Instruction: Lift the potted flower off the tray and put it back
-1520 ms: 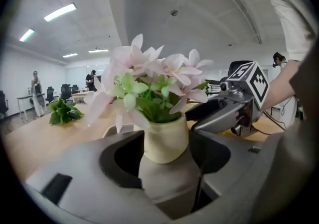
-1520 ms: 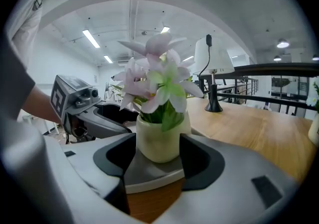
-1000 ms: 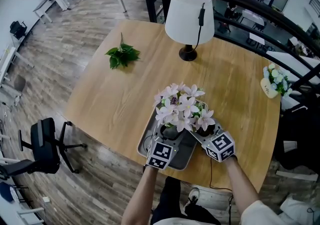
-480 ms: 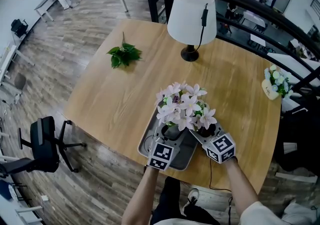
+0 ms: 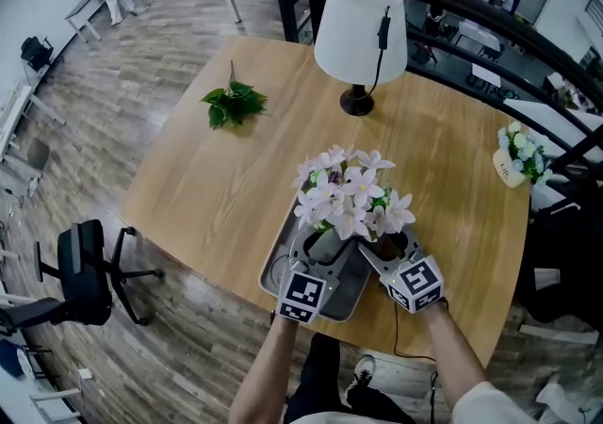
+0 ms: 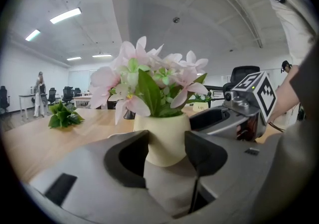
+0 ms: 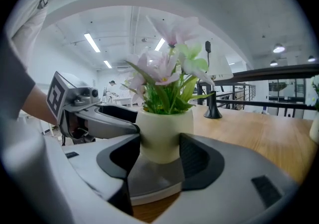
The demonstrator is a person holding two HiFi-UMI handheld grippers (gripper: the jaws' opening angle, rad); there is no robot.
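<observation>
The potted flower [image 5: 349,196] has pink-white blooms in a cream pot [image 6: 162,138] and stands over the grey tray [image 5: 276,262] at the near edge of the wooden table. My left gripper [image 5: 318,251] has the pot between its jaws; they are closing, and both dark pads touch its sides. My right gripper [image 5: 388,249] comes in from the right. Its jaws hold the same pot [image 7: 159,136], with the pads against it. In each gripper view the other gripper shows beside the pot. The blooms hide the pot's base from above, so I cannot tell whether it rests on the tray.
A white-shaded lamp [image 5: 359,31] stands at the table's far side and a green leaf sprig [image 5: 231,104] lies at the far left. A small flower pot [image 5: 515,156] sits near the right edge. A black railing [image 5: 471,12] runs behind, and an office chair [image 5: 83,271] stands on the floor at left.
The blooms have shifted a little toward me and to the right and look slightly larger. Both grippers have stayed at the pot.
</observation>
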